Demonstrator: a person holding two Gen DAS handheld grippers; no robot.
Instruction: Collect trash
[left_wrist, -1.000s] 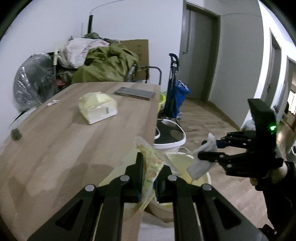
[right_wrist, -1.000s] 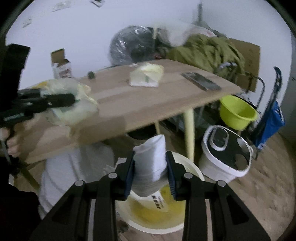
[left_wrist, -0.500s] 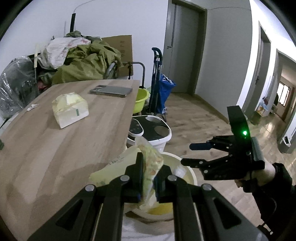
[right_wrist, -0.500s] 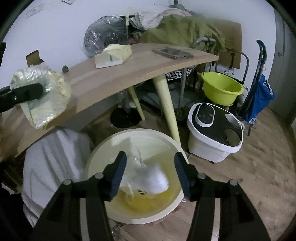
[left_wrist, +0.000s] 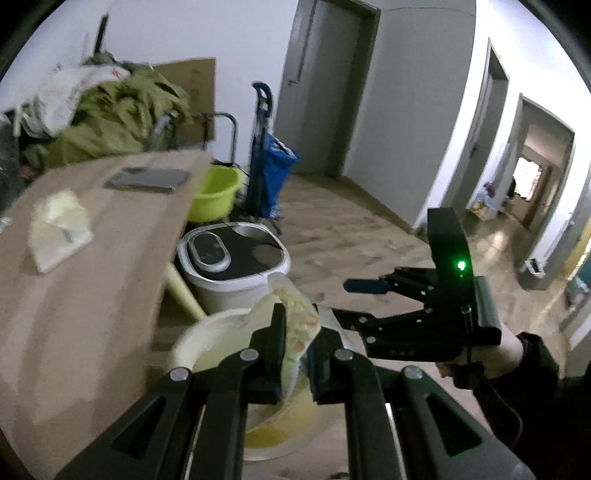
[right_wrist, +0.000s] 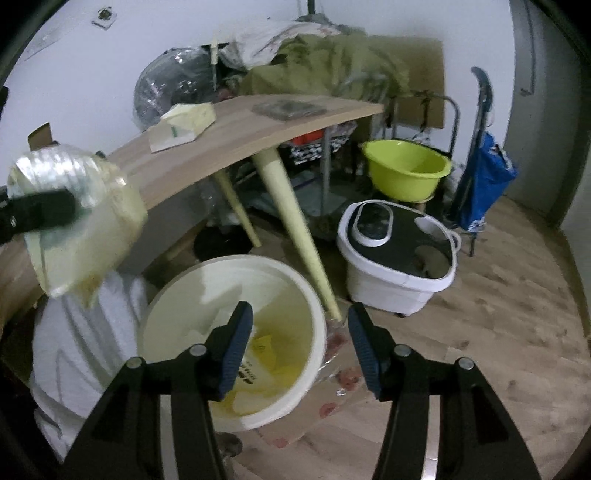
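Note:
My left gripper (left_wrist: 297, 339) is shut on a crumpled yellowish plastic wrapper (left_wrist: 295, 317), held just above the rim of the cream trash bucket (left_wrist: 192, 339). In the right wrist view the wrapper (right_wrist: 81, 229) hangs at the left, above and left of the bucket (right_wrist: 177, 295). My right gripper (right_wrist: 299, 347) is open and empty over the bucket's right rim; it shows in the left wrist view (left_wrist: 354, 299) to the right of the wrapper. Yellow and white scraps lie in the bucket (right_wrist: 258, 354).
A wooden table (right_wrist: 229, 144) carries a yellow tissue pack (right_wrist: 184, 125) and a dark flat device (right_wrist: 288, 109). A white and black appliance (right_wrist: 399, 251), a lime basin (right_wrist: 406, 170) and a blue trolley bag (right_wrist: 484, 181) stand on the floor. White cloth (right_wrist: 74, 350) lies left of the bucket.
My right gripper opened and dropped its white tissue into the bucket. My left gripper carried the wrapper off the table edge to over the bucket.

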